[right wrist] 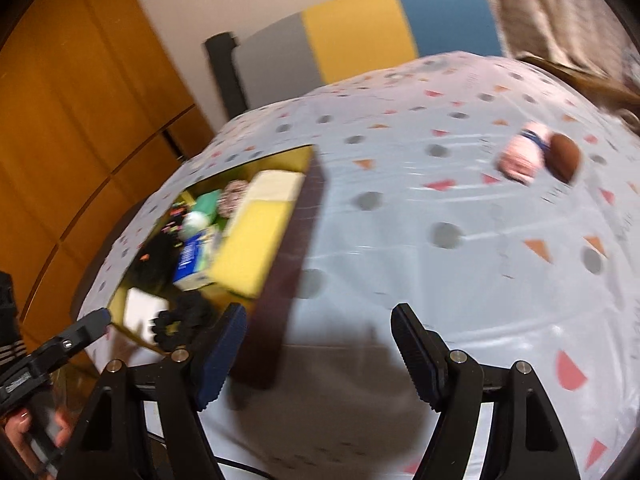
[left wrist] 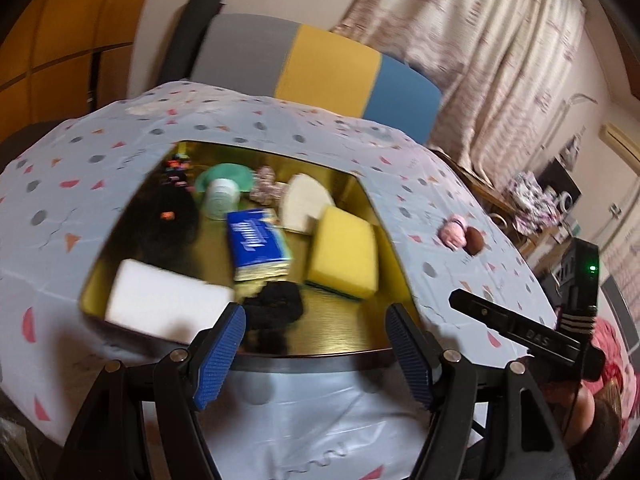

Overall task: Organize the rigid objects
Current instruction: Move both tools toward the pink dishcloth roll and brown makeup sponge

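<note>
A gold tray (left wrist: 352, 320) sits on the patterned tablecloth (left wrist: 420, 184). It holds a yellow sponge (left wrist: 345, 254), a white block (left wrist: 164, 300), a blue packet (left wrist: 256, 242), a white wedge (left wrist: 304, 200), a green lid with a small jar (left wrist: 224, 188) and a black scrunchie (left wrist: 276, 302). My left gripper (left wrist: 316, 350) is open and empty above the tray's near edge. My right gripper (right wrist: 320, 348) is open and empty over the cloth, right of the tray (right wrist: 302, 160). A pink roll (right wrist: 522, 156) and a brown ball (right wrist: 564, 156) lie on the cloth far right.
A grey, yellow and blue chair back (left wrist: 320, 64) stands behind the table. Curtains (left wrist: 480, 40) hang at the back right. Orange cupboard doors (right wrist: 80, 120) are on the left. The right gripper's body (left wrist: 528, 332) shows in the left wrist view.
</note>
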Demonstrator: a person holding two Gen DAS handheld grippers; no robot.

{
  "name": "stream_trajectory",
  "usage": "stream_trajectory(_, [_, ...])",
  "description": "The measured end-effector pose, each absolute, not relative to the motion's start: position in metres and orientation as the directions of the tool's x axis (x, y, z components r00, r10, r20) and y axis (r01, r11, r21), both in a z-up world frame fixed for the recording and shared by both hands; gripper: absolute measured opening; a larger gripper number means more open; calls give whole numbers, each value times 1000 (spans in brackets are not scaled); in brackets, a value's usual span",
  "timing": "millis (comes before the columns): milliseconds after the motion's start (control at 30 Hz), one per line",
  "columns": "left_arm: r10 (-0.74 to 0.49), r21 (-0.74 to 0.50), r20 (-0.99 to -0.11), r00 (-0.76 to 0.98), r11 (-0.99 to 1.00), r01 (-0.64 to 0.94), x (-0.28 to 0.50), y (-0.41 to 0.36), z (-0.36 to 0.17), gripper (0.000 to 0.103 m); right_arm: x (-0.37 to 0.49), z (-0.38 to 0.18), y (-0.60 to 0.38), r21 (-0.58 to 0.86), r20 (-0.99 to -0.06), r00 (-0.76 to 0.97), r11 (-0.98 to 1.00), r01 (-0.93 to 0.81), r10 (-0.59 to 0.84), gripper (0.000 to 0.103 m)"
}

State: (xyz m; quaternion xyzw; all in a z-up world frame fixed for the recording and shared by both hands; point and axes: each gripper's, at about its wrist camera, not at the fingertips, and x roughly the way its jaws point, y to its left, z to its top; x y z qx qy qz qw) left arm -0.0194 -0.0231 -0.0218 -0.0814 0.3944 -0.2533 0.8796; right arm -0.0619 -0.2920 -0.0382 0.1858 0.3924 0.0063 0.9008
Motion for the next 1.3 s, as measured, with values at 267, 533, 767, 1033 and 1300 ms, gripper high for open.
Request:
stream_trajectory(267, [-560, -312, -663, 497, 810, 496, -22, -85, -12, 74, -91, -44, -360, 333, -703, 710, 898, 289, 32, 76])
stream_trajectory(533, [-610, -309, -654, 448, 756, 578, -13, -141, 9, 74, -105, -42, -420, 242, -715, 684, 867, 435, -143, 76])
stream_trajectory(767, [-614, -316, -678, 403, 739, 595, 5, -181, 10, 74, -97, -40, -466, 190, -714, 661, 844, 501, -232, 76])
stream_trajectory(1033, [-608, -283, -709, 358, 710, 645, 15, -232, 7, 74, -86, -48, -499, 167, -697, 654, 821, 546, -293, 77])
stream_trajectory(1300, [-587, -210, -736, 337, 672, 710, 30, -297, 4, 75, -86, -68, -510, 136, -688, 637, 800, 584, -348, 77])
